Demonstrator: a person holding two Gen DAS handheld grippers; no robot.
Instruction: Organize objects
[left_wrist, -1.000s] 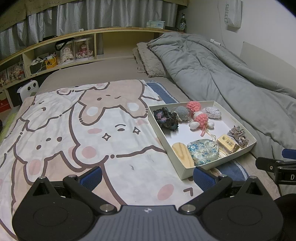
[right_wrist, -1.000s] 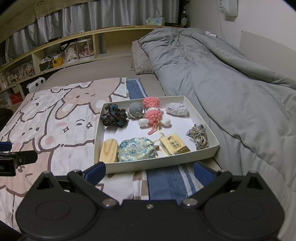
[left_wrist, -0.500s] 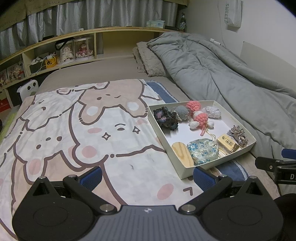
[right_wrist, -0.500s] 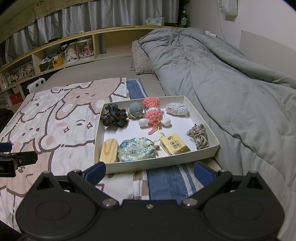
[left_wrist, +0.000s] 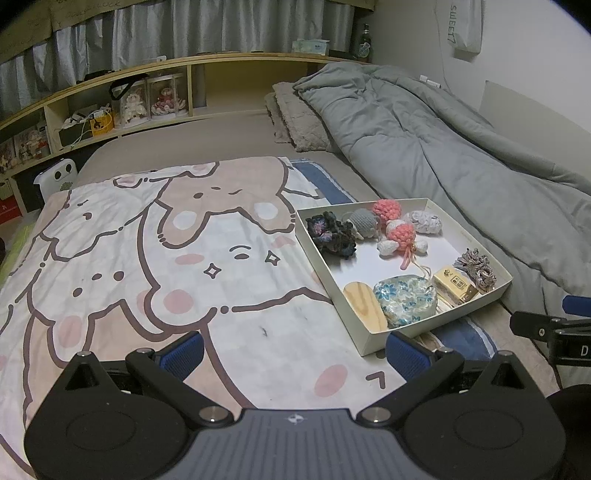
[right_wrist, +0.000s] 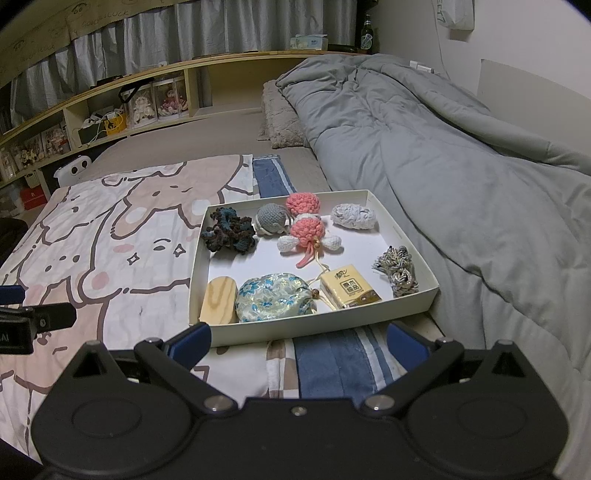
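A white shallow box (right_wrist: 413, 299) (left_wrist: 373, 341) lies on the bed and holds several small things: a dark crochet scrunchie (right_wrist: 228, 235), a grey crochet ball (right_wrist: 270, 218), pink crochet balls (right_wrist: 306, 229), a white knit piece (right_wrist: 352, 216), a wooden block (right_wrist: 218, 300), a blue floral pouch (right_wrist: 273, 298), a yellow packet (right_wrist: 349, 290) and a silver cord bundle (right_wrist: 398, 270). My right gripper (right_wrist: 298, 341) is open and empty just in front of the box. My left gripper (left_wrist: 293, 354) is open and empty over the cartoon blanket, left of the box.
A cartoon bunny blanket (left_wrist: 147, 258) covers the bed's left part. A grey duvet (right_wrist: 461, 166) and a pillow (right_wrist: 280, 118) lie to the right and at the back. A wooden shelf headboard (left_wrist: 147, 96) with display boxes runs along the back.
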